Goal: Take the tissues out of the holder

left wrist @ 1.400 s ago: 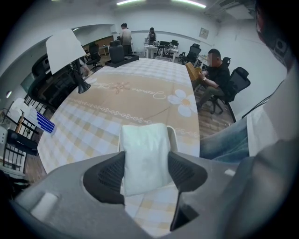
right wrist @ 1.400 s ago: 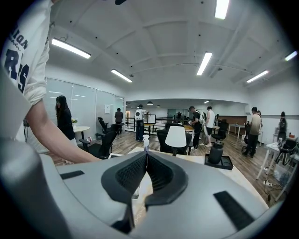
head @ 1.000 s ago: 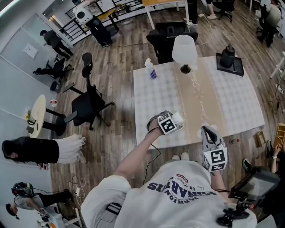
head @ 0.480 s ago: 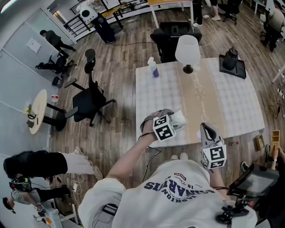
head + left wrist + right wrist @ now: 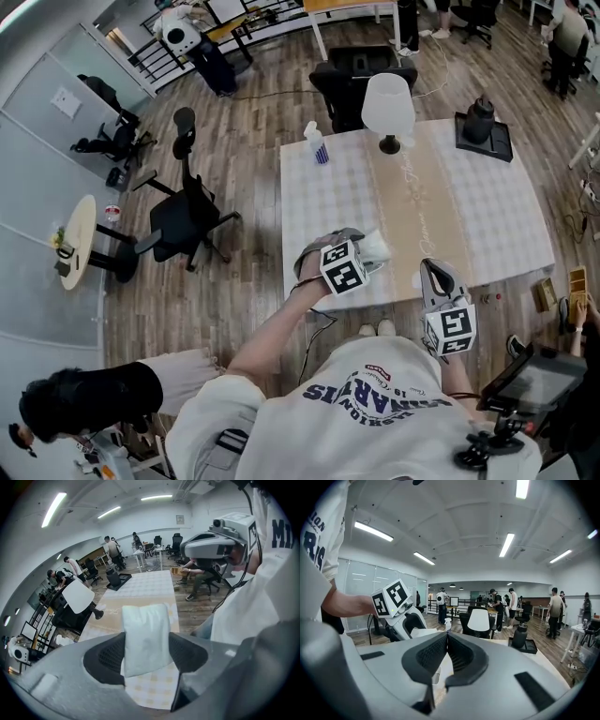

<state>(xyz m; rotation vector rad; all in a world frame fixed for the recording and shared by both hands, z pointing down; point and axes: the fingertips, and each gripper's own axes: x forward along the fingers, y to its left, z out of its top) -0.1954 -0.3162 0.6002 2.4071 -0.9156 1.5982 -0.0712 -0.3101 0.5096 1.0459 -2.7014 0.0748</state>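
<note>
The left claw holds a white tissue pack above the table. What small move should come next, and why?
Probably lower the left claw and set the tissue pack on the table: the pack is clamped in the claw, with the table right below.

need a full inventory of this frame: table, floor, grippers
table: 1, white checked cloth with beige runner, centre
lamp: 1, white shade on dark base, far end of the runner
spray bottle: 1, white and blue, table's far left corner
jug: 1, black, on the tray
tray: 1, black, table's far right corner
office chairs: at least 2, black, one left of the table, one behind its far edge
side table: 1, pale, round, far left
bystander: 1, dark top, bottom left
tissue pack: 1, white, between the left jaws
left gripper: 1, grey, shut on the pack
right gripper: 1, grey, shut, empty
</note>
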